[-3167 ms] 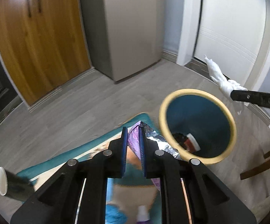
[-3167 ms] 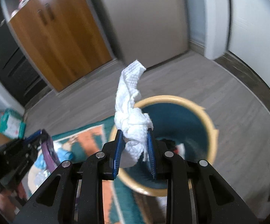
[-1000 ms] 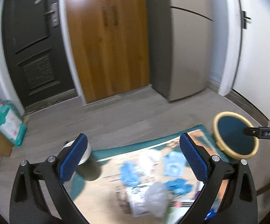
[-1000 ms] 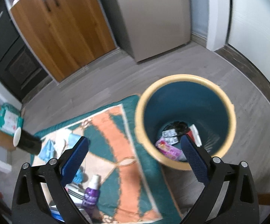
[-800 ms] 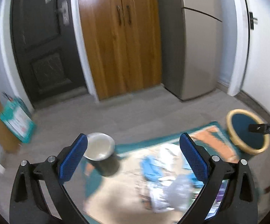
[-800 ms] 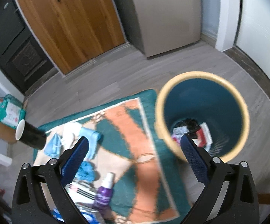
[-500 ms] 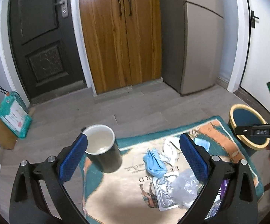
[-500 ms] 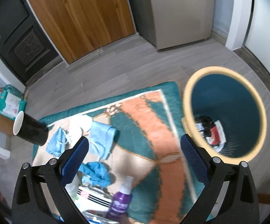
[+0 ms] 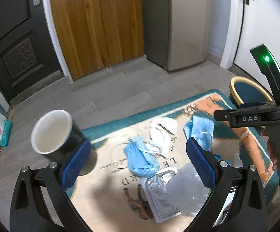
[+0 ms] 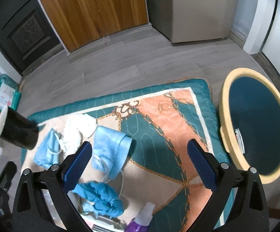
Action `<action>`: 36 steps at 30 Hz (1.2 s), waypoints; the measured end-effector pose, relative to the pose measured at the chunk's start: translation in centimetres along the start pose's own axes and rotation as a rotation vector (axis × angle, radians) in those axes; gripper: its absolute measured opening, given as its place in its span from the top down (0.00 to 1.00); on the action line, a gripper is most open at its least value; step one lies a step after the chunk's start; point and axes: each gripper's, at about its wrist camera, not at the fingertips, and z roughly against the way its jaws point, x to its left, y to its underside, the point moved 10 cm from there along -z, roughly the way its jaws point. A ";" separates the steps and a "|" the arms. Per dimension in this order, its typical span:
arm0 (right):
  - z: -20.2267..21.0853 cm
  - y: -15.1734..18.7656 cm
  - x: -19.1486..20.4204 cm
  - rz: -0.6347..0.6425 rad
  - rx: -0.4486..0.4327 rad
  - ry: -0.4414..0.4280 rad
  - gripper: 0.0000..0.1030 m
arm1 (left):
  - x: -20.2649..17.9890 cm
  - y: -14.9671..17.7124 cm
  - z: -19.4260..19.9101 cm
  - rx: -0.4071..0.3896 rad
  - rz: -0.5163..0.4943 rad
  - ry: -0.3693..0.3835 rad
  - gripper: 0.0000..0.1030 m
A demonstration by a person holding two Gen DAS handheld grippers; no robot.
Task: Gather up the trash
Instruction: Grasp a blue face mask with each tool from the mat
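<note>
Between the wide, empty fingers of the left gripper lies a blue mask on the rug. Right gripper is likewise spread and bare; its tissue, held seconds ago, is gone. Both have swung from the bin back over the litter: another pickup is due, cup included.

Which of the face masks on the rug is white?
The crumpled white mask lying between the two blue masks, near the black cup.
</note>
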 end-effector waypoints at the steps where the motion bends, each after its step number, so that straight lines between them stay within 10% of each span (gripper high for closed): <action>1: -0.3 0.0 0.0 -0.009 0.004 -0.007 0.05 | -0.3 0.1 -0.4 0.009 -0.006 0.005 0.06; 10: -2.7 0.2 1.5 -0.002 0.032 -0.087 0.09 | -0.9 2.8 -4.8 0.145 -0.009 0.018 0.18; 20: -3.6 1.7 3.9 0.079 0.095 -0.139 0.80 | -0.2 5.1 -6.3 0.268 0.070 0.038 0.72; 25: -2.0 1.1 4.1 0.098 0.064 -0.159 0.91 | -0.1 5.2 -5.5 0.274 0.065 0.034 0.89; 36: 5.4 -0.6 3.7 0.084 -0.068 -0.214 0.95 | 0.5 1.5 0.2 0.123 0.074 -0.028 0.90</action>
